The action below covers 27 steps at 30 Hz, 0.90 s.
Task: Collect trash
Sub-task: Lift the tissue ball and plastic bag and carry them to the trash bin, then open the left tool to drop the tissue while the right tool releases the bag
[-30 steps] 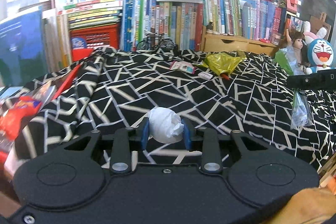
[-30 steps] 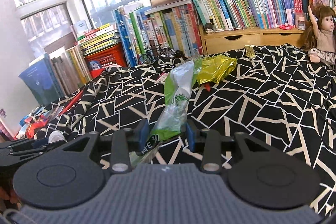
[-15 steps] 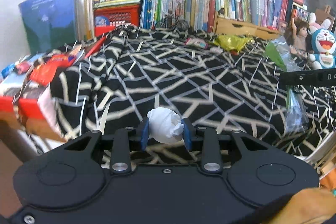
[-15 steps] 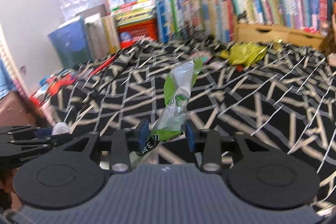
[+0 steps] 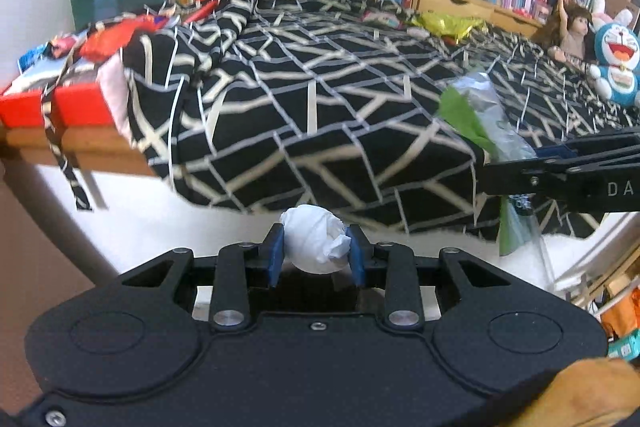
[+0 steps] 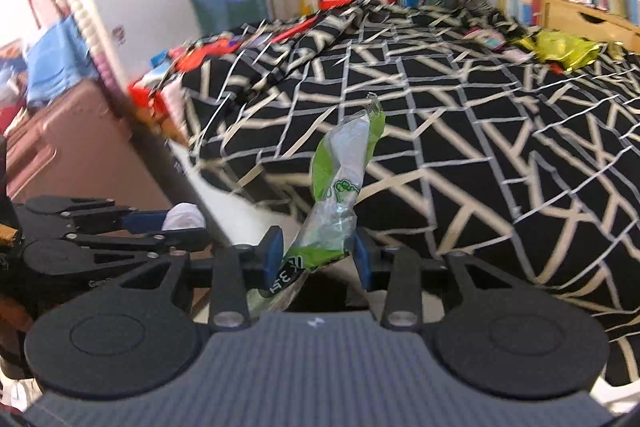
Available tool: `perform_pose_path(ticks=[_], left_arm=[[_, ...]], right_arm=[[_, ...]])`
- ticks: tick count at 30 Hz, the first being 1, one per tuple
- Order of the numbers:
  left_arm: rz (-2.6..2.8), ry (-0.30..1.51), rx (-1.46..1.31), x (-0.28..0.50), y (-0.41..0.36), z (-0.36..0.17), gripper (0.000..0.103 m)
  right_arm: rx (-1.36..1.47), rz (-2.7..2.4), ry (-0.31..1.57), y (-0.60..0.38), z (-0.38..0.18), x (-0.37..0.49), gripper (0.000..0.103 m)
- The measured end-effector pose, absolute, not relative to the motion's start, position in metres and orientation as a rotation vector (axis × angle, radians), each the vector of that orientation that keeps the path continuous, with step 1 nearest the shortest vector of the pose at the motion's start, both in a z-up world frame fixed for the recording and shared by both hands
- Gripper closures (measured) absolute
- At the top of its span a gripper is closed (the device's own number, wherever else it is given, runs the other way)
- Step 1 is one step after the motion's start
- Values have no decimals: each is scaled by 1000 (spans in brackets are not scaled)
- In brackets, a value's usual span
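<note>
Carrying both loads away from the table, I have the left claw (image 5: 316,253) clamped on a crumpled white tissue ball (image 5: 314,245) and the right claw (image 6: 318,255) clamped on a green and clear plastic wrapper (image 6: 340,199). A second ago both claws looked out over the middle of the black patterned cloth (image 5: 320,115); now the cloth's hanging edge sits just ahead of the left claw's tips, with pale floor below it. I judge that both pieces are picked and on their way to a bin, though no bin shows in either view.

Far ahead of the claws, a yellow wrapper (image 6: 560,47) and a small pink packet (image 6: 490,37) lie on the cloth, so more remains to collect.

Left of the right claw stands a brown case (image 6: 72,155); the other claw rides just beside it. Room below the table edge looks open.
</note>
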<state>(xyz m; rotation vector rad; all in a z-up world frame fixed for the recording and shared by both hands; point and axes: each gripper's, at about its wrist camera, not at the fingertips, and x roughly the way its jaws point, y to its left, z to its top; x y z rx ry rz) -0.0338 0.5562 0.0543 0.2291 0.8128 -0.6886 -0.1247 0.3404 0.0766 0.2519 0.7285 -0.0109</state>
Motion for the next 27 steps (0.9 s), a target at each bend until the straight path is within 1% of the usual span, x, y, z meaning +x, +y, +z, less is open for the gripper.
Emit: perform_pose_path(ticks=[7,13,16,19,24,26,27], left_arm=[[-684,868,244,-33,567,38,70],[-686,862,241,-28,569,37,69],[-687,863,244,-25,568,37,63],[-681,871,236,-22,569,37,62],[-683,882,227,-19,570,36,56],[-682,887,225,-18,570,35,51],[-681,888,226,-18,570,35,50]], right_arm=[[237,12,743,361,73,-124,60],[244,-1,759,365,73,-125,60],[255,-11,762,364,74,-125,60],[248,-12,768,366,73,-123,60],[253,-11,778,367,71,-119,59],[248,-9,781,368,70,-117,59],[248,-8,781,368,70,-117,59]])
